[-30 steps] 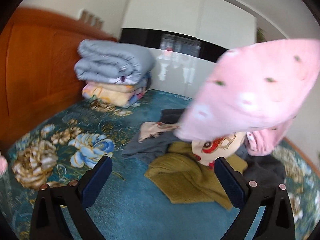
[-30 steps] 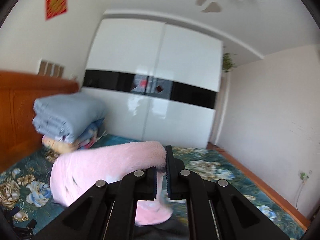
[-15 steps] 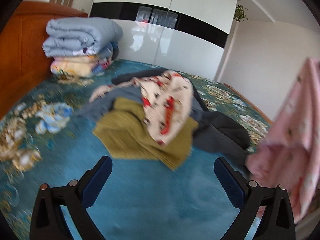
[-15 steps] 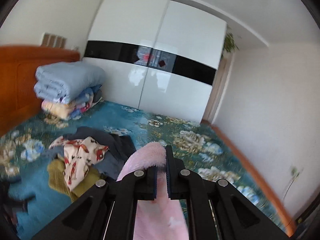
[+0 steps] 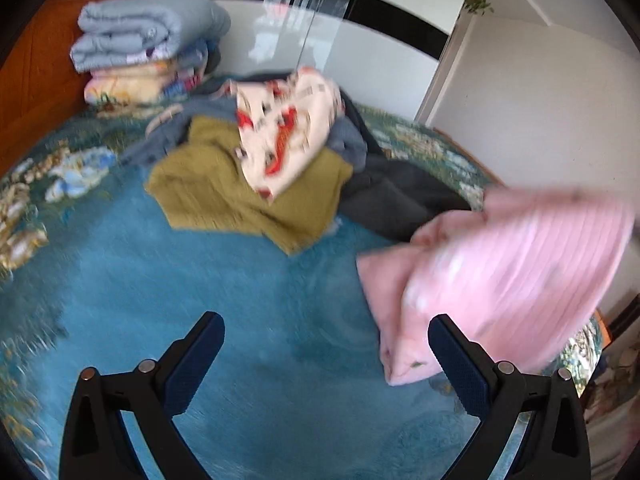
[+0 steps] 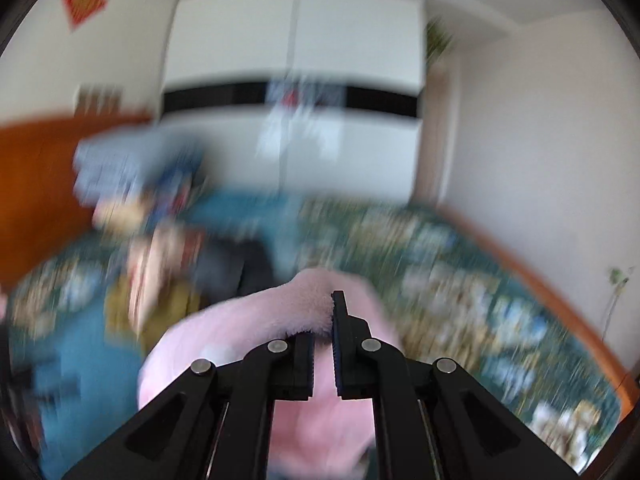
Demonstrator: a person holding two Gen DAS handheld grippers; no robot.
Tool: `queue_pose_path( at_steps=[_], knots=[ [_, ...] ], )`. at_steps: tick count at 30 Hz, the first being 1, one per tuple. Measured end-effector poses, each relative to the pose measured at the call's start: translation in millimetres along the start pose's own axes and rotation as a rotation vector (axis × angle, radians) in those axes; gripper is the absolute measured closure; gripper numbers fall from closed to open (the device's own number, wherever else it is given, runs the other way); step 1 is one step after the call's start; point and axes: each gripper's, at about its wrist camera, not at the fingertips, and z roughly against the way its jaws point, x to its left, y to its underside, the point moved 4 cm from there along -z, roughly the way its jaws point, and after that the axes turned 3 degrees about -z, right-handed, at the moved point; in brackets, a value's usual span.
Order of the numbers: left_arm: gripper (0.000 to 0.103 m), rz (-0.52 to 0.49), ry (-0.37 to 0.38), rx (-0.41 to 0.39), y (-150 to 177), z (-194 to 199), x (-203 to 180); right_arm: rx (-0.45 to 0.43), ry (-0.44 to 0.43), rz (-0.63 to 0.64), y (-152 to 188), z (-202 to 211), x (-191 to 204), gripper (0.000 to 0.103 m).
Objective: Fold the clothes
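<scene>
A fluffy pink garment (image 5: 492, 276) hangs at the right of the left wrist view, its lower end near the teal bed cover (image 5: 248, 320). My right gripper (image 6: 322, 320) is shut on the pink garment (image 6: 260, 336), which drapes over its left finger. My left gripper (image 5: 326, 340) is open and empty above the bed, left of the garment. A pile of clothes lies beyond: an olive sweater (image 5: 224, 188), a cream printed garment (image 5: 284, 136) and dark grey clothes (image 5: 396, 196).
Folded quilts (image 5: 148, 44) are stacked by the wooden headboard (image 5: 28, 80) at the back left. A white wardrobe (image 6: 296, 92) stands behind the bed. The bed's wooden edge (image 6: 560, 296) runs along the right wall. The right wrist view is motion-blurred.
The right gripper has swung the pink garment down and toward the left gripper; it now hangs low near the bed. The left gripper stays open and has tilted down toward the cover.
</scene>
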Motion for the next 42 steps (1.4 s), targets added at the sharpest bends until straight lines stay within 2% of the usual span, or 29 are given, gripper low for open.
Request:
queue_pose_path(
  at_steps=[4, 7, 10, 11, 15, 16, 17, 19, 20, 23, 24, 26, 29, 32, 34, 36, 38, 41, 42],
  knots=[
    [0.0, 0.049, 0.013, 0.066, 18.1, -22.0, -7.8, 0.189, -0.062, -0.011, 119.8, -20.1, -3.0, 0.096],
    [0.0, 0.137, 0.056, 0.122, 29.0, -40.7, -9.7, 0.252, -0.077, -0.062, 178.8, -15.7, -15.9, 0.095],
    [0.0, 0.21, 0.098, 0.175, 38.0, -57.7, -15.1, 0.269, -0.095, -0.123, 207.4, -1.3, -26.2, 0.093],
    [0.0, 0.225, 0.11, 0.184, 40.0, -61.7, -16.5, 0.269, -0.106, -0.145, 209.7, 6.1, -30.1, 0.092],
    [0.0, 0.291, 0.133, 0.222, 47.0, -75.0, -14.1, 0.228, -0.132, -0.23, 210.6, 46.3, -52.9, 0.061],
    [0.0, 0.306, 0.14, 0.223, 47.2, -75.2, -15.2, 0.21, -0.14, -0.247, 207.3, 56.3, -58.1, 0.06],
    [0.0, 0.32, 0.147, 0.225, 47.3, -75.5, -16.4, 0.184, -0.152, -0.259, 196.1, 60.2, -58.3, 0.059],
    [0.001, 0.35, 0.162, 0.228, 47.5, -75.9, -18.6, 0.137, -0.194, -0.276, 171.9, 59.8, -54.3, 0.048],
    [0.001, 0.365, 0.169, 0.23, 47.6, -76.1, -19.7, 0.118, -0.223, -0.282, 159.7, 55.7, -51.3, 0.04],
    [0.001, 0.407, 0.188, 0.234, 48.2, -75.6, -22.4, 0.085, -0.331, -0.317, 113.8, 18.9, -30.7, 0.033],
    [0.001, 0.414, 0.186, 0.232, 49.6, -71.0, -20.6, 0.088, -0.36, -0.336, 97.8, -1.1, -21.8, 0.028],
    [0.001, 0.426, 0.18, 0.229, 52.6, -61.8, -16.6, 0.131, -0.367, -0.387, 72.6, -46.2, -7.1, 0.027],
    [0.001, 0.429, 0.167, 0.228, 58.2, -49.8, -7.2, 0.203, -0.316, -0.454, 54.9, -99.3, 7.7, 0.027],
    [0.0, 0.432, 0.155, 0.226, 63.8, -37.8, 2.3, 0.254, -0.235, -0.489, 53.0, -128.7, 13.9, 0.03],
    [0.0, 0.429, 0.144, 0.223, 68.8, -33.3, 7.3, 0.282, -0.187, -0.531, 62.4, -136.5, 5.4, 0.049],
    [0.0, 0.437, 0.151, 0.23, 69.3, -35.6, 8.5, 0.307, -0.188, -0.577, 73.8, -136.9, -5.0, 0.094],
    [0.0, 0.462, 0.181, 0.248, 68.4, -48.2, 6.7, 0.281, -0.207, -0.599, 83.5, -125.2, -19.0, 0.094],
    [0.0, 0.554, 0.272, 0.29, 71.3, -64.1, 3.2, 0.124, -0.218, -0.652, 90.2, -74.1, -53.3, 0.095],
    [0.0, 0.587, 0.304, 0.302, 72.5, -68.5, 2.5, 0.042, -0.198, -0.679, 93.0, -49.1, -70.7, 0.095]
  ],
)
